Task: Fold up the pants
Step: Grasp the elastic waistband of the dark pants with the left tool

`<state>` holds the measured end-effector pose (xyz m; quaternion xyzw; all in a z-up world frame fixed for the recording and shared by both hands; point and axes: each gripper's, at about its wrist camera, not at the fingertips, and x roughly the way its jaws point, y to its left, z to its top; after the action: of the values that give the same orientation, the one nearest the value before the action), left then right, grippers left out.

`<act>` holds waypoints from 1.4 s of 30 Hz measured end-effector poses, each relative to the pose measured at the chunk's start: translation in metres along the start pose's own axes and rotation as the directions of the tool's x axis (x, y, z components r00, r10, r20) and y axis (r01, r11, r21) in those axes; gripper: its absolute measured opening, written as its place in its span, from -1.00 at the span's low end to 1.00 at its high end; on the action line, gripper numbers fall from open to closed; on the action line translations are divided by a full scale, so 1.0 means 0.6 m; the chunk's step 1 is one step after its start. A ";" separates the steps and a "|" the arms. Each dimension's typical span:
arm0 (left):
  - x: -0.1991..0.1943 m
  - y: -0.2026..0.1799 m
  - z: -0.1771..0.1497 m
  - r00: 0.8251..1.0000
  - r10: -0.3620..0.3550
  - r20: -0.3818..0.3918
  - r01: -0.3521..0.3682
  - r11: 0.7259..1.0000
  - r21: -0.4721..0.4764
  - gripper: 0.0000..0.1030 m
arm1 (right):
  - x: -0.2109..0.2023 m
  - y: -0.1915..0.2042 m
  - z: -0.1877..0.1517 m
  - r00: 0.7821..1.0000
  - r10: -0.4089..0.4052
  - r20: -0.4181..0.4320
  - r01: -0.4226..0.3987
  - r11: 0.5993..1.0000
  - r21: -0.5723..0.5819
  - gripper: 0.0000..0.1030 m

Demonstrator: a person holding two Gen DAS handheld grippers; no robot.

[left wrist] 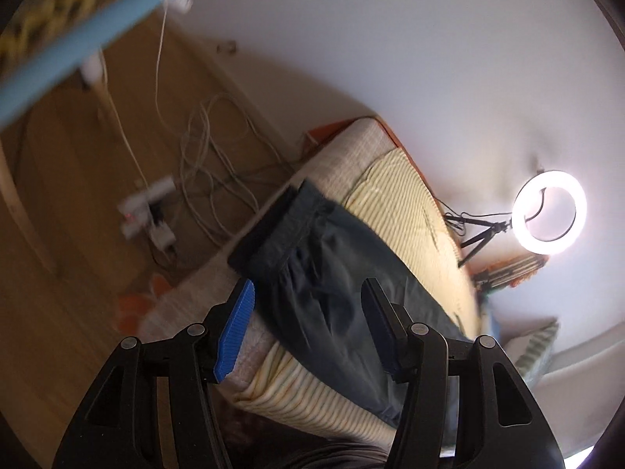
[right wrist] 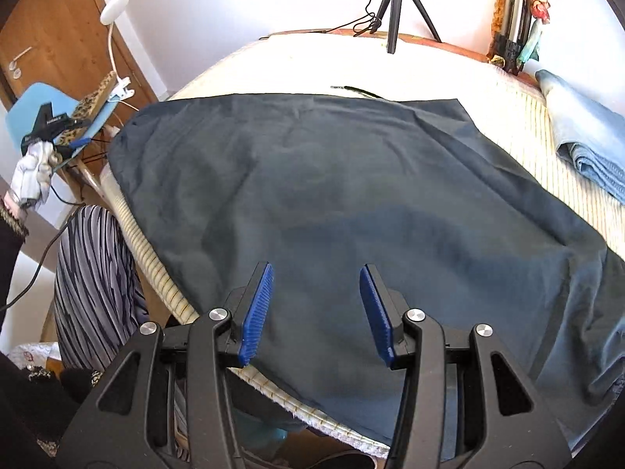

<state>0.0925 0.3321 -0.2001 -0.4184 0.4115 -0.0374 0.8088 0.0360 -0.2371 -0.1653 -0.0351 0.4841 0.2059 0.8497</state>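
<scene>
Dark teal pants lie spread flat across a bed with a cream striped cover. In the blurred, tilted left wrist view the pants run along the bed, and their black elastic waistband is at the bed's edge. My left gripper hovers over the part just below the waistband, open, with nothing between its blue pads. My right gripper hangs open above the pants near the bed's front edge, its pads gripping no cloth.
Folded light-blue jeans lie at the bed's right side. A lit ring light on a tripod stands at the far edge. Cables and a power strip cover the wooden floor. A blue chair and a person's striped leg are on the left.
</scene>
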 end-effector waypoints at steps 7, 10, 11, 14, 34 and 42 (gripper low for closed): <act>0.075 0.047 -0.021 0.996 -0.071 -0.051 0.067 0.995 -0.078 0.08 | 0.019 0.020 0.025 0.999 -0.005 -0.032 0.005 1.000 0.003 -0.05; 0.078 0.049 -0.014 0.996 -0.086 0.005 0.086 0.993 -0.075 0.09 | 0.028 0.034 0.039 0.999 0.007 -0.036 -0.007 1.000 0.002 -0.05; 0.079 0.047 -0.012 0.996 -0.086 0.015 0.087 0.994 -0.069 0.09 | 0.031 0.040 0.042 0.999 0.006 -0.038 -0.006 1.000 -0.004 -0.05; 0.079 0.041 -0.010 0.997 -0.072 0.041 0.074 0.996 -0.045 0.09 | 0.039 0.057 0.046 0.999 0.010 -0.046 -0.011 1.000 -0.022 -0.05; 0.090 -0.032 -0.007 0.965 0.096 0.246 -0.141 0.975 0.172 -0.63 | 0.045 0.054 0.037 0.998 0.027 -0.049 -0.026 0.999 0.020 -0.04; 0.079 -0.188 -0.040 0.961 0.058 0.271 -0.191 0.845 0.499 -0.64 | 0.060 0.047 0.051 0.995 0.101 0.001 -0.100 0.990 0.097 -0.04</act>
<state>0.1391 0.2245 -0.1577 -0.1575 0.3093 -0.0424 0.9369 0.0656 -0.1921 -0.1752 0.0304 0.4965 0.2246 0.8379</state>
